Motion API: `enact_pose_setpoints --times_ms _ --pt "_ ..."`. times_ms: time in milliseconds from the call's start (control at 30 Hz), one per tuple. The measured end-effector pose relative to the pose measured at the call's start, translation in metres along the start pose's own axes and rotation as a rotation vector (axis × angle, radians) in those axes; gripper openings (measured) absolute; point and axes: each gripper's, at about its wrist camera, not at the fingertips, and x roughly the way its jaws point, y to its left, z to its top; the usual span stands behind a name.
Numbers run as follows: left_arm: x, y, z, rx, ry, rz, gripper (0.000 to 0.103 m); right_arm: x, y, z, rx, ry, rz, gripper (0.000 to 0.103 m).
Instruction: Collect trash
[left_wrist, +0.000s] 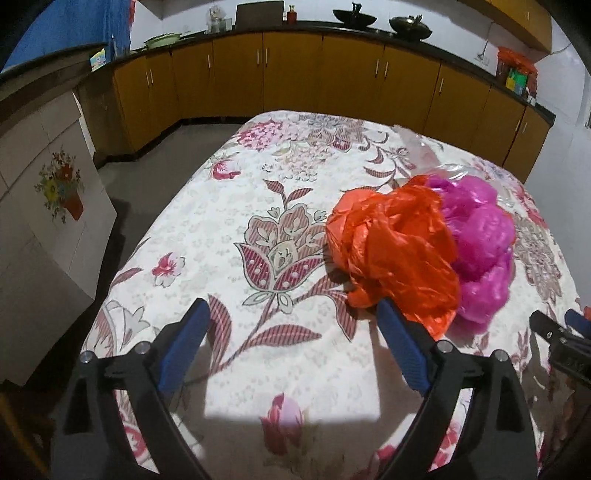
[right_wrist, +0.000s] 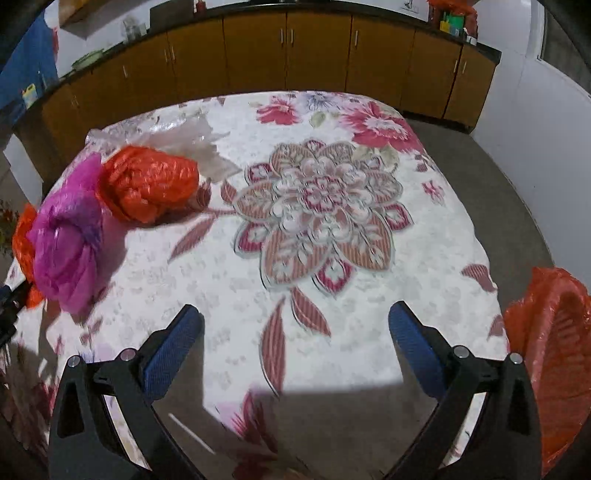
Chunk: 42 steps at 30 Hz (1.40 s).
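Observation:
Crumpled plastic bags lie on a floral-clothed table (left_wrist: 229, 206). In the left wrist view an orange bag (left_wrist: 395, 251) sits against a pink bag (left_wrist: 480, 243), with clear plastic (left_wrist: 421, 147) behind them. My left gripper (left_wrist: 291, 314) is open and empty; its right finger (left_wrist: 399, 339) is just in front of the orange bag. In the right wrist view the pink bag (right_wrist: 70, 240), an orange bag (right_wrist: 151, 184) and clear plastic (right_wrist: 184, 136) lie at the left. My right gripper (right_wrist: 295, 317) is open and empty over the cloth (right_wrist: 424, 229).
A large orange bag (right_wrist: 550, 354) hangs at the table's right edge in the right wrist view. Brown cabinets (left_wrist: 295, 74) with a dark counter run along the far wall. A white appliance (left_wrist: 44, 192) with a flower sticker stands left of the table. The right gripper's tip (left_wrist: 561, 339) shows at the left wrist view's right edge.

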Motion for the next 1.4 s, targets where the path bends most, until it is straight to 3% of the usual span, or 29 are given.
enact_pose_setpoints --times_ms 200,400,1400 --pt "0.016 -0.003 0.003 0.004 0.070 0.015 0.095 0.004 0.003 0.004 0.002 0.005 0.001 0.101" --pt "0.019 -0.005 0.002 0.014 0.079 0.013 0.099 0.003 0.001 0.005 0.002 0.005 0.001 0.101" --pt "0.021 -0.005 0.002 0.014 0.080 0.013 0.099 0.003 0.002 0.005 0.002 0.005 0.000 0.101"
